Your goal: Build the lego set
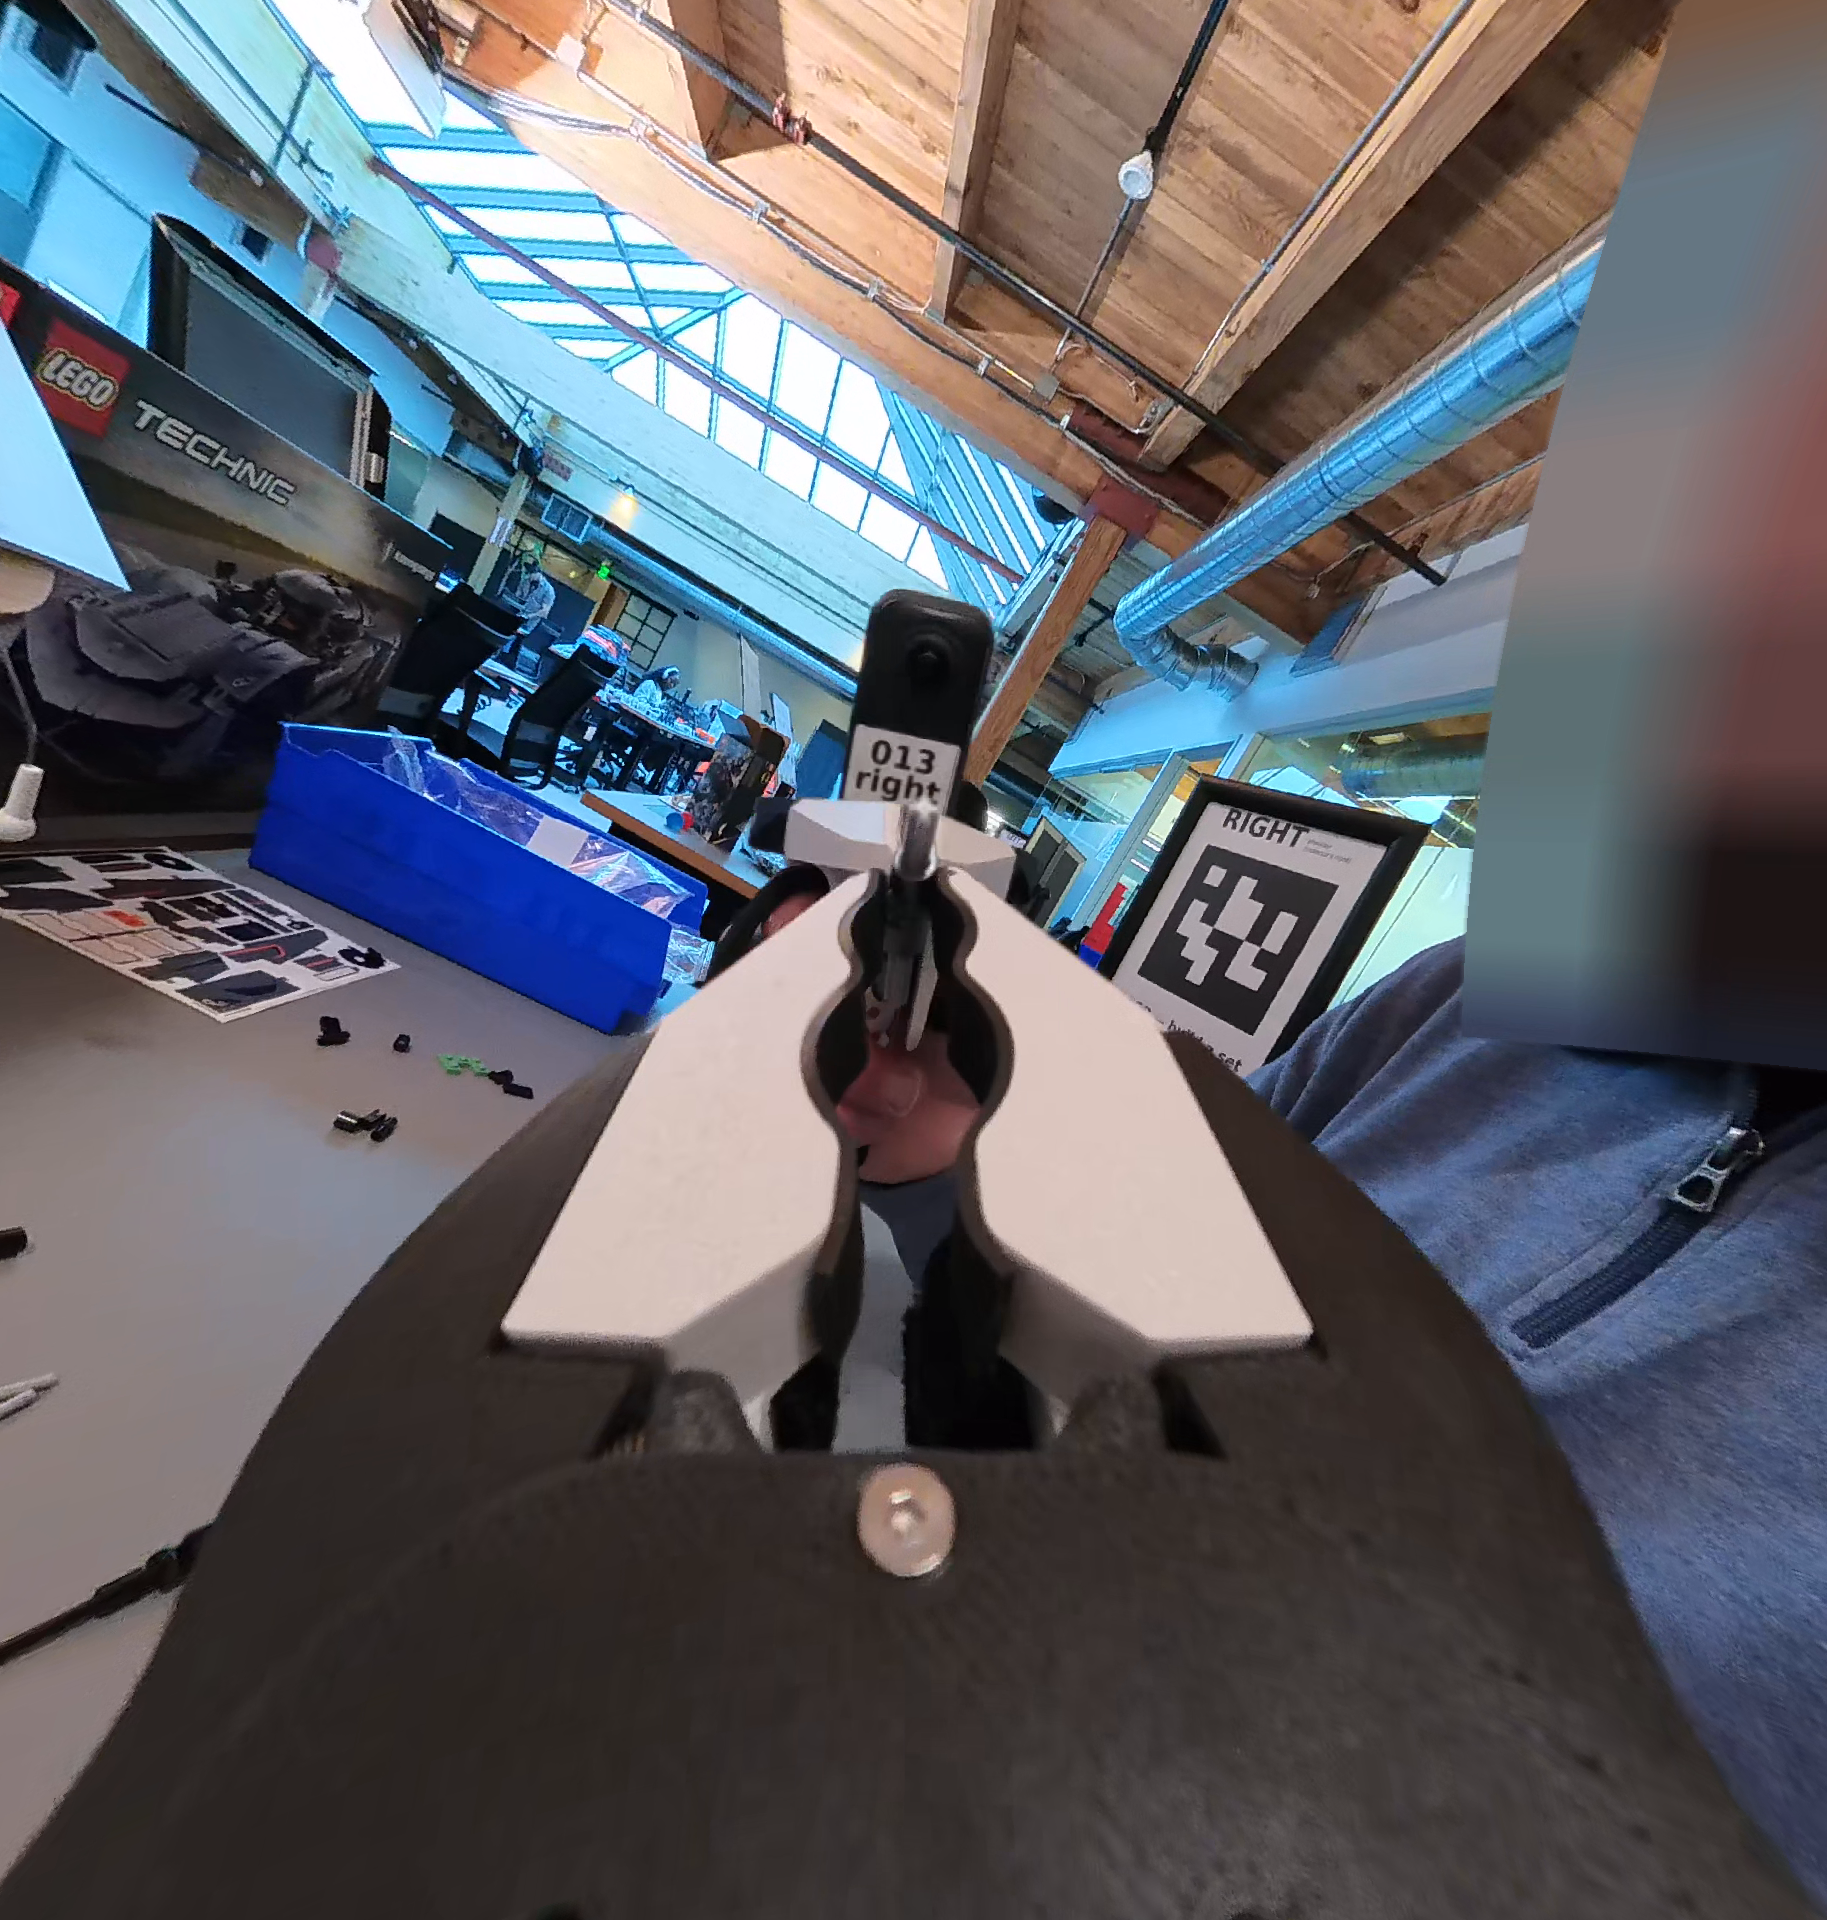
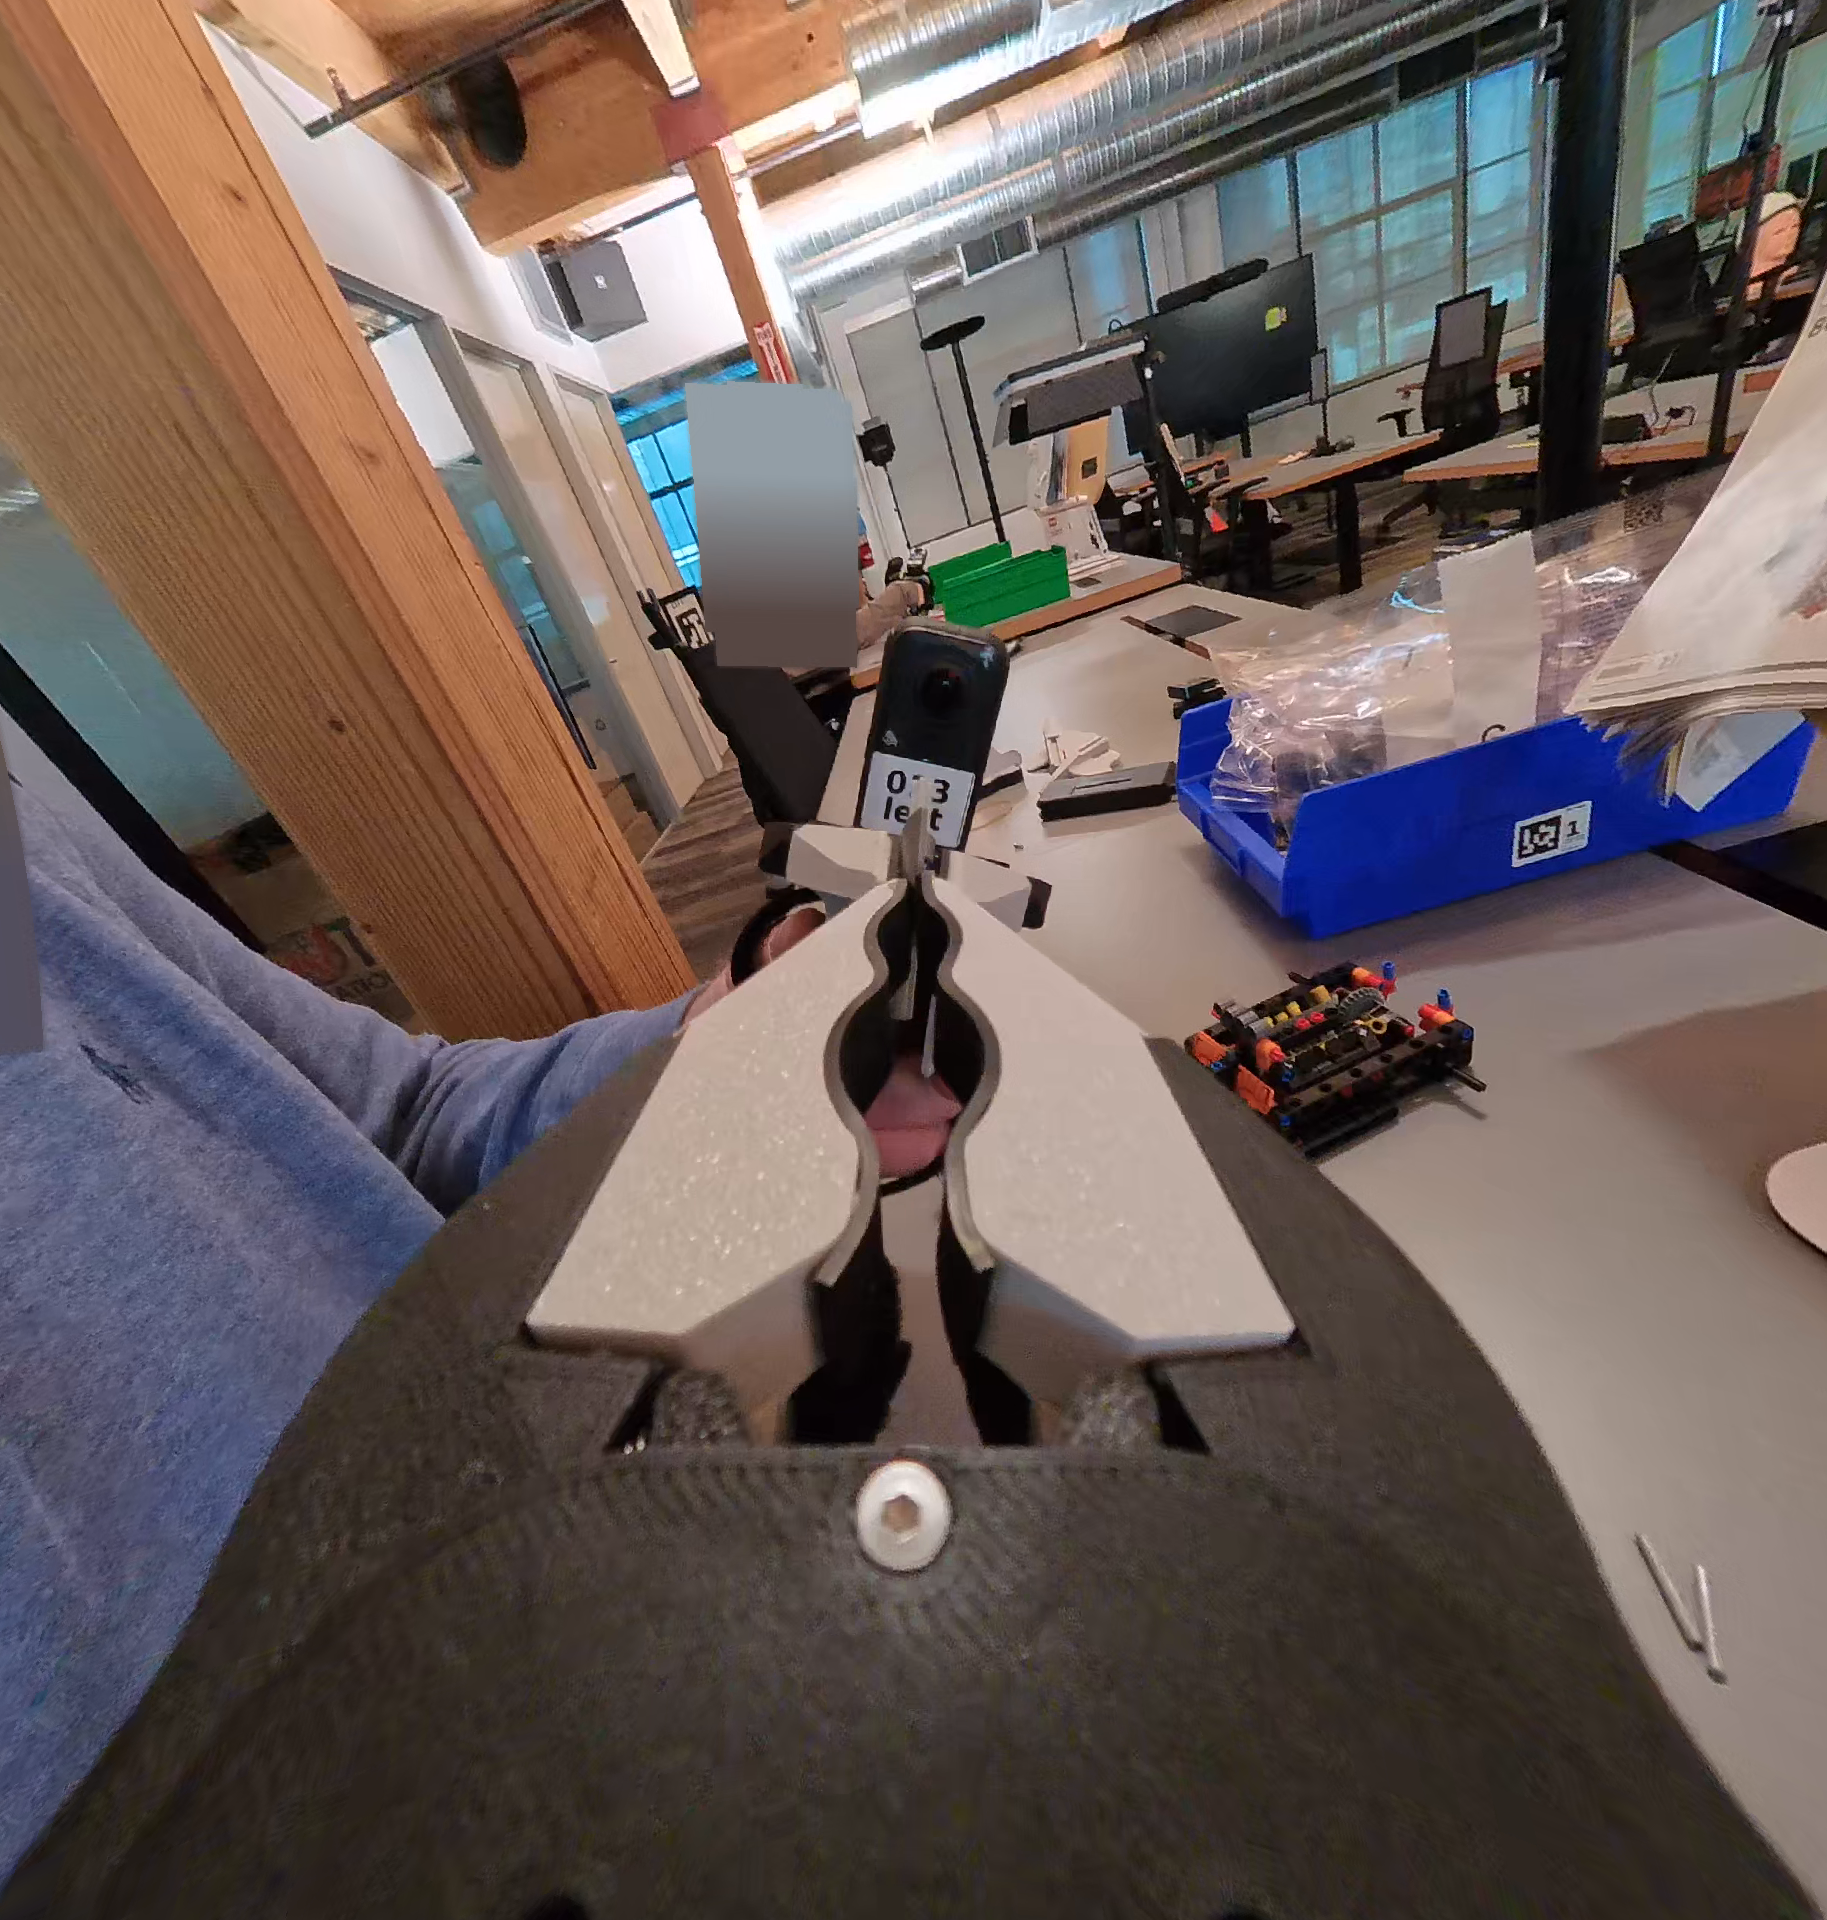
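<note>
Left wrist view: looks along its own gripper [image 1: 904, 883], tilted up, straight at the right gripper [image 1: 914, 821] close ahead; ceiling fills the top, grey table [image 1: 213, 1195] low left.

Right wrist view: faces back at the left gripper [image 2: 919, 842], more level, table [image 2: 1511, 1299] to its right.

The 2 views face each other, tips nearly meeting. Shared: blue bin [image 1: 452, 862] [image 2: 1460, 831], table, blue sleeve [image 1: 1615, 1299] [image 2: 265, 1091].

Right tool [image 2: 914, 883] tips closed against left tool [image 2: 914, 847]; lego assembly [image 2: 1330, 1049] beside.
</note>
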Demonstrator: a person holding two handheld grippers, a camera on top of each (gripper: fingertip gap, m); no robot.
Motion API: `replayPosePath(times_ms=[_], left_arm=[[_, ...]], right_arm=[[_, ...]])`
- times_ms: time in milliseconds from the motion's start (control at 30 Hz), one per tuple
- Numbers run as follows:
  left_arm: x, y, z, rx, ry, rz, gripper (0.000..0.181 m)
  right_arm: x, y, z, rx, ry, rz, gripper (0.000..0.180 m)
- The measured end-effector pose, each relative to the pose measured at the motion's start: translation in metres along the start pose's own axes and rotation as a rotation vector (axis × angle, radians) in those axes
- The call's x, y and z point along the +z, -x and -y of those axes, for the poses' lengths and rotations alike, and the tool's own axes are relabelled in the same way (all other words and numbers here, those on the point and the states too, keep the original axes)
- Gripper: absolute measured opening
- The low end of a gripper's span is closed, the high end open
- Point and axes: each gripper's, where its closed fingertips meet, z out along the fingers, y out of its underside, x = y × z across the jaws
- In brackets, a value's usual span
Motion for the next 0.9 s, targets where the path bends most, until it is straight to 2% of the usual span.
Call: replayPosePath(times_ms=[367,467,633,767,900], left_arm=[[0.003,-0.001,0.007,0.027,-0.017,-0.005,0.010],[0.004,0.000,0.006,0.070,-0.002,0.025,0.008],[0.007,0.004,0.000,0.179,0.078,0.121,0.007],[0.004,0.001,0.010,0.213,0.030,0.131,0.007],[0.009,-0.001,0.008,0.228,0.035,0.095,0.007]], right_arm=[[-0.001,-0.005,0.011,0.145,-0.112,0.109,0.000],[-0.006,-0.003,0.017,0.167,-0.176,0.175,0.000],[-0.010,-0.012,0.012,0.187,-0.188,0.179,0.000],[-0.014,-0.012,0.001,0.011,-0.094,0.051,0.000],[-0.014,-0.004,-0.003,-0.126,-0.029,-0.007,0.007]])
